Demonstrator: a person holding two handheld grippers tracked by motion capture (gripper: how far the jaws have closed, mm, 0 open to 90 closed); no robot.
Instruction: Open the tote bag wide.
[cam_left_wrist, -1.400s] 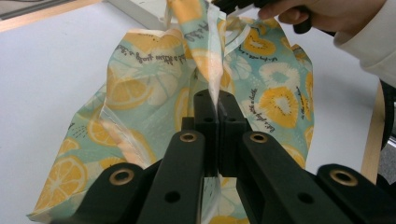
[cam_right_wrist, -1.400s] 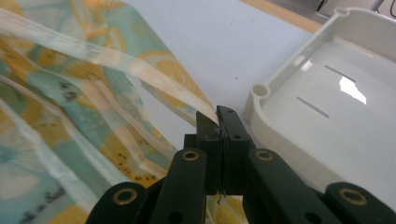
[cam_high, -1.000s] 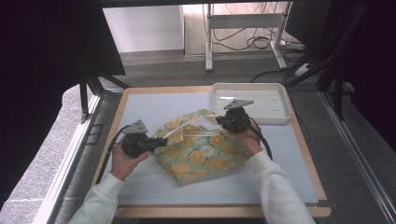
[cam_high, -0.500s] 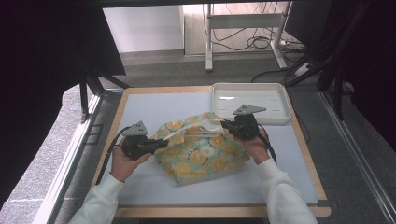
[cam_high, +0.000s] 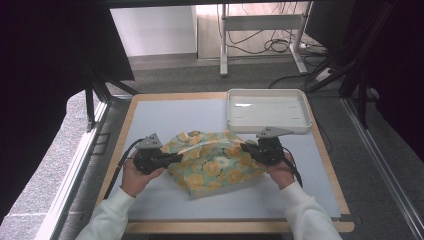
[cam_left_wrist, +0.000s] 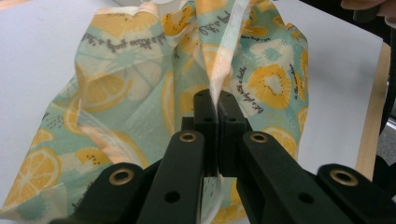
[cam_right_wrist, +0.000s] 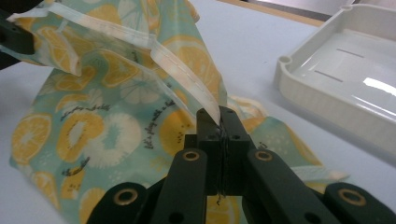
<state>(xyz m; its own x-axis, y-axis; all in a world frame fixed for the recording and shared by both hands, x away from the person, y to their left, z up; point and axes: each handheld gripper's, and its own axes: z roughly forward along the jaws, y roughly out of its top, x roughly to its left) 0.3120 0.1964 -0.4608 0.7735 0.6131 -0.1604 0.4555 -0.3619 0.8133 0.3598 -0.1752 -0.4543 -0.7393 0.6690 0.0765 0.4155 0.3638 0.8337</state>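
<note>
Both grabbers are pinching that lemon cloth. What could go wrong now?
1. Each gripper holds only a thin hem: the left gripper and the right gripper pinch the fruit-print cloth at its white edge, so it might slip out.
2. If the hands pull apart hard, that edge may strain or tear.
3. The white tray sits close behind the right gripper, so a lift could bump it.

Even bright light, dark blurry edges
</note>
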